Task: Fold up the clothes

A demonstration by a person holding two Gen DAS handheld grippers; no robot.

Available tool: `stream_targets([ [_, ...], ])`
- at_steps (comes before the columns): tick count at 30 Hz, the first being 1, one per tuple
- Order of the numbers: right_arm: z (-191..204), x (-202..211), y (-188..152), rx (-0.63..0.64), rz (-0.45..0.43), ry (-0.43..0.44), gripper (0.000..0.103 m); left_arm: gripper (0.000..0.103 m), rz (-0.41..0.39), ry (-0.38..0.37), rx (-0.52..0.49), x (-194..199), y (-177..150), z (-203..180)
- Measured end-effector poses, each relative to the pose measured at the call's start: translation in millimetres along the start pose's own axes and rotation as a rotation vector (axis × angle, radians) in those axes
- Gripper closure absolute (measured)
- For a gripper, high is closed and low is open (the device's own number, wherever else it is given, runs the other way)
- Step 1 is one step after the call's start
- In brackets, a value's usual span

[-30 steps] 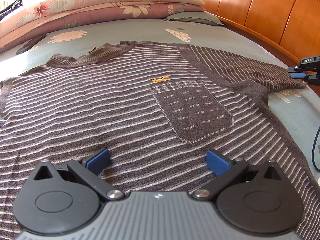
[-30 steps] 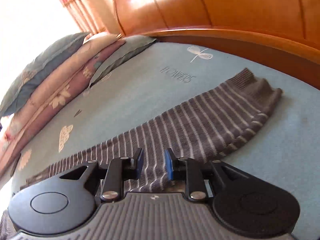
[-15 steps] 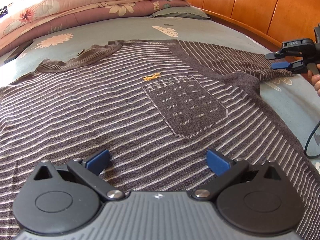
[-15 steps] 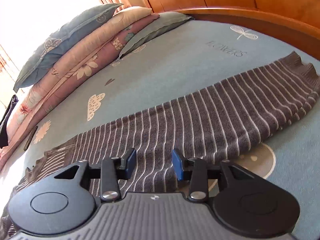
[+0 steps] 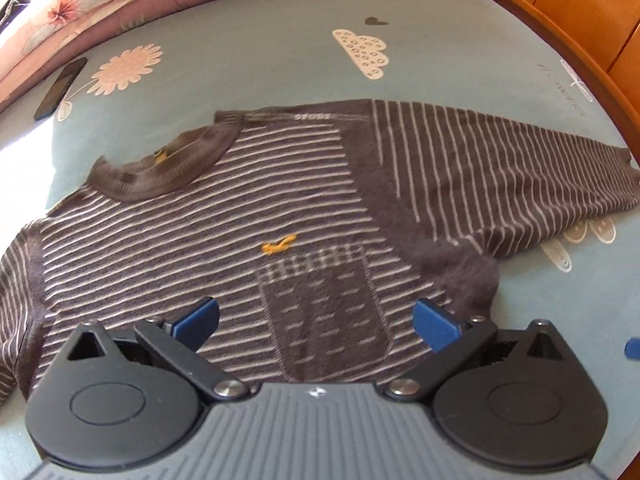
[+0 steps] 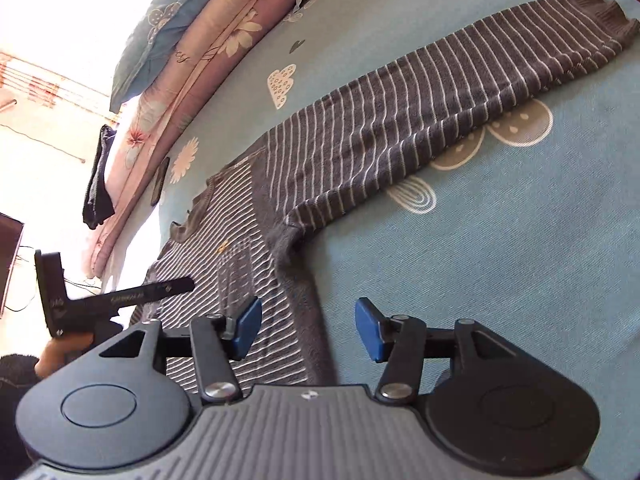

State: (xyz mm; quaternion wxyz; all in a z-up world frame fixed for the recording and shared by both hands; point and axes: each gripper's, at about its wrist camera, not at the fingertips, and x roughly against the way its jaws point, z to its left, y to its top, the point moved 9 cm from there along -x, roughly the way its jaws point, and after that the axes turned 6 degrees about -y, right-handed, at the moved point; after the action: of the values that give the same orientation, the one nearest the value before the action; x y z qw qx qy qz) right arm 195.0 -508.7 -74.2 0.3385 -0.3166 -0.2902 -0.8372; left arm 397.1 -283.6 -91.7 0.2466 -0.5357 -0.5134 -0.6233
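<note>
A dark grey sweater with thin white stripes (image 5: 224,240) lies flat, front up, on the bed. Its collar (image 5: 160,164) points away and a patterned chest pocket (image 5: 324,312) lies between my fingers. My left gripper (image 5: 316,322) hovers open above the chest, holding nothing. The right sleeve (image 6: 440,100) stretches out across the sheet, cuff far away. My right gripper (image 6: 308,328) is open over the sweater's side edge below the armpit (image 6: 296,236), with nothing between its pads. A hand (image 6: 52,360) holds the left tool at the far left.
A light blue bed sheet (image 5: 280,40) with flower and cloud prints covers the bed. Stacked folded quilts (image 6: 192,52) and pillows lie at the far side. A dark phone (image 5: 60,88) rests on the sheet. A wooden headboard (image 5: 580,20) borders the right.
My left gripper rose and tilted, so the collar and sleeve show whole. The right gripper opened wider and drew back from the sleeve to the sweater's side edge.
</note>
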Motion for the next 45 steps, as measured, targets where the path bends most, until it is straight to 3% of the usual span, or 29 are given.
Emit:
stream_targets([
  [3,-1.7,-9.0,-2.6,-0.054,-0.036,0.036,0.042,0.001,-0.012,-0.025,-0.015,-30.7,27.4,-23.4],
  [8,-7.0,-53.1,6.7,-0.106,-0.099,0.087,0.042,0.001,-0.041,-0.124,-0.139,-85.1,54.4,-58.0],
  [13,3.4,-106.4,16.6,-0.002,-0.088,0.098,0.041,0.001,0.003,-0.163,-0.210,-125.2,65.5,-71.7],
  [15,9.0,-125.5,19.1,0.059,-0.077,0.092,0.041,0.001,-0.031,-0.157,-0.260,-128.5,71.3,-75.7],
  [19,23.9,-146.9,23.8,0.177,-0.038,0.173,0.041,0.001,-0.050,-0.157,-0.259,-131.4,76.9,-76.5],
  [20,27.8,-149.8,23.8,0.202,-0.009,0.198,0.045,0.001,-0.055,-0.157,-0.259,-132.1,78.3,-76.7],
  [22,33.0,-155.2,21.8,0.241,0.053,0.229,0.074,0.001,-0.064,-0.157,-0.259,-133.5,81.2,-77.0],
  [23,32.6,-157.2,22.0,0.259,0.061,0.206,0.093,0.001,-0.069,-0.157,-0.258,-134.3,82.6,-77.2],
  [25,28.6,-156.5,25.9,0.290,0.035,0.131,0.094,0.001,-0.078,-0.157,-0.258,-135.7,85.4,-77.6],
  [29,24.4,-146.0,28.3,0.265,0.003,0.099,0.094,0.001,-0.096,-0.160,-0.255,-137.9,90.6,-77.9],
  [34,19.0,-139.0,23.1,0.177,0.005,0.148,0.071,0.001,-0.099,-0.197,-0.233,-134.4,93.2,-74.1],
  [39,14.1,-150.7,39.1,-0.018,-0.012,0.255,0.052,0.001,-0.097,-0.222,-0.221,-133.9,95.0,-71.2],
  [41,12.6,-155.1,45.1,-0.100,-0.028,0.304,0.052,0.001,-0.093,-0.212,-0.239,-135.0,94.1,-72.5],
  [43,9.2,-151.9,47.5,-0.155,-0.072,0.319,0.059,0.001,-0.091,-0.202,-0.261,-135.8,92.7,-74.1],
  [44,7.7,-146.9,47.7,-0.170,-0.102,0.317,0.069,0.001,-0.093,-0.198,-0.272,-136.0,91.5,-74.6],
  [45,6.4,-139.4,47.4,-0.177,-0.139,0.316,0.087,0.001,-0.095,-0.195,-0.284,-136.1,90.3,-75.1],
])
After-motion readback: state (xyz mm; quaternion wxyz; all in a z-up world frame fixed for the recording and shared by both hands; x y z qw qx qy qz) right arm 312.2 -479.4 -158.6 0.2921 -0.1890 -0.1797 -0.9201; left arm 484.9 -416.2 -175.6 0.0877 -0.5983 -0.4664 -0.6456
